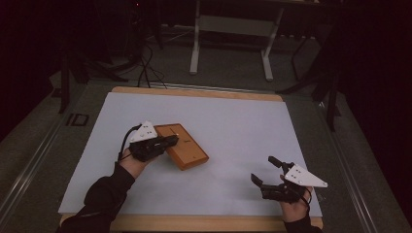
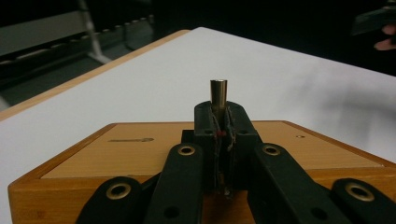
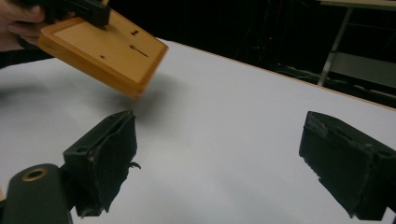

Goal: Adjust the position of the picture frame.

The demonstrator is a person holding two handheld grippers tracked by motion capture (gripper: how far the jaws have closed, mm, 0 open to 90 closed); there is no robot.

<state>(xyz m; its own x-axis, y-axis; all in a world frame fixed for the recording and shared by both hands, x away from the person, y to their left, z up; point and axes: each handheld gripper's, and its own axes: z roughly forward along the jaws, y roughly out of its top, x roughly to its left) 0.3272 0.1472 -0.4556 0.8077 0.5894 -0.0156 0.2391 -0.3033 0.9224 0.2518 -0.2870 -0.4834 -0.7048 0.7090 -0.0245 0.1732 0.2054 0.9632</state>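
Observation:
A flat wooden board (image 1: 187, 148) lies at an angle on the white mat, left of centre. My left gripper (image 1: 173, 141) reaches over its near-left end. In the left gripper view the jaws (image 2: 219, 119) are shut on a small brass peg (image 2: 218, 93), which sticks out past the tips above the board (image 2: 140, 149). My right gripper (image 1: 263, 169) is near the mat's front right corner, open with nothing between its fingers. The right gripper view has its two black pads wide apart (image 3: 226, 163), and the board (image 3: 116, 53) with small holes and the left hand farther off.
The white mat (image 1: 228, 126) covers a wooden table (image 1: 194, 92) whose edge runs along the back and front. Behind the table are a white desk frame (image 1: 195, 43) and cables on the dark floor. Bare mat lies between the grippers.

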